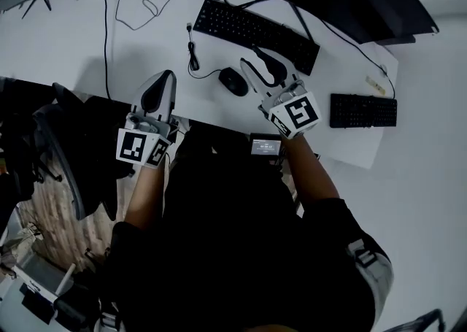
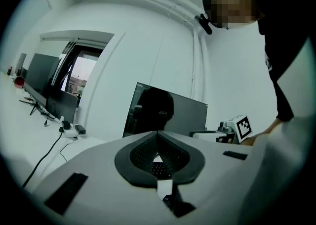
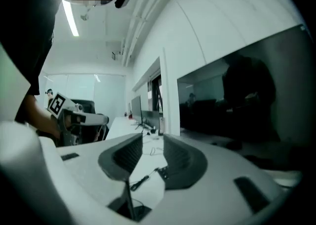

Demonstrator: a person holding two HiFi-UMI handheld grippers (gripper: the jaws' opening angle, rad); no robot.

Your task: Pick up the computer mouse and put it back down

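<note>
the mouse (image 1: 233, 81) lies untouched on the desk (image 1: 66, 46), just on the near side of the keyboard (image 1: 255, 30). the right gripper (image 1: 252, 60) hangs just beside it, jaws part spread with nothing between them; the left gripper (image 2: 158, 133) is pressed together and empty. it seems best to widen the right jaws, tip down and straddle the mouse's sides, clear of its cable (image 1: 193, 57). neither gripper view shows the mouse, and in the head view it is probably too dark to read its outline.
</note>
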